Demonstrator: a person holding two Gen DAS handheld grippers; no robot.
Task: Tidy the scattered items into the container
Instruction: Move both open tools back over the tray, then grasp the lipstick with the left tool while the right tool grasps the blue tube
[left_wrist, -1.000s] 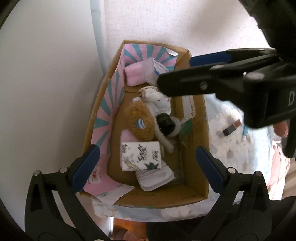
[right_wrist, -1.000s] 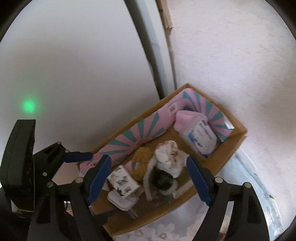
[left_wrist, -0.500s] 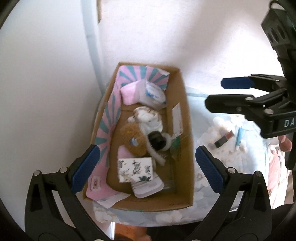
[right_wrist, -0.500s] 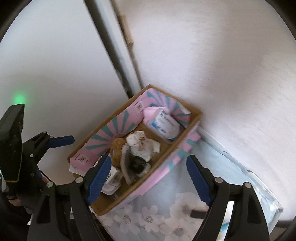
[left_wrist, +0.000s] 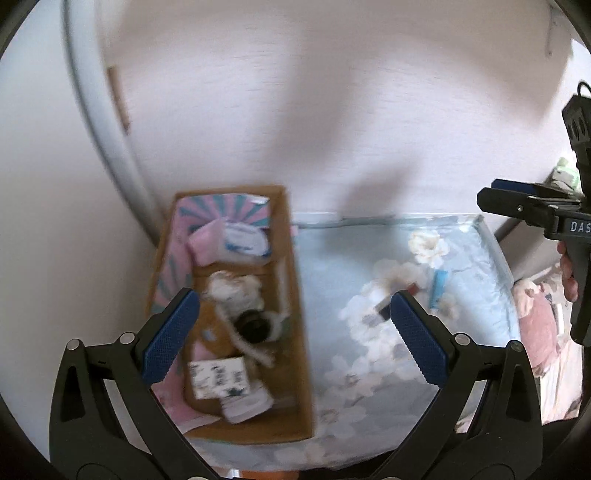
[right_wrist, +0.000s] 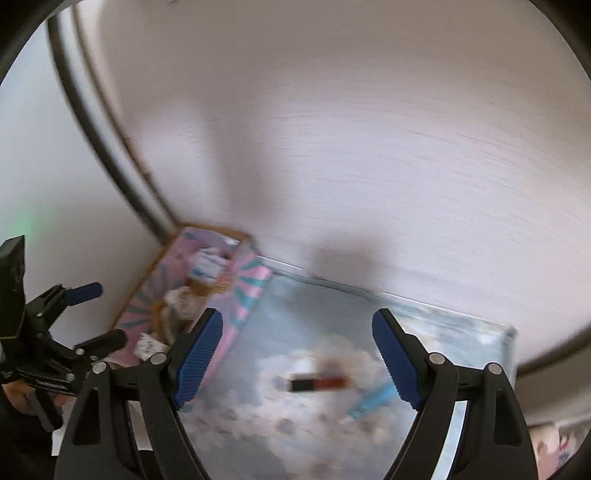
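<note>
Right gripper: jaws spread wide, nothing held. It has been swung off the box since half a second ago and is now aimed at the floral cloth, with blur from the motion.

Left gripper: jaws spread, empty. It has been drawn back and up, so box and cloth are now both taken in.

Red-and-black stick: lying flat on the cloth, framed between the right jaws but not touched. What it is cannot be told through the blur.

Blue tube: lying just beside the stick, near the right-hand pad, also untouched.

Cardboard box: the container, set at the cloth's left edge against the wall. It is already filled with a patterned carton, a dark round item, a white cloth bundle and a packet.

Assessment: a deposit is judged finished and the two items on the cloth are judged the last ones outstanding. The stick is the likely next pick, and a descent and closing over it are still required.
</note>
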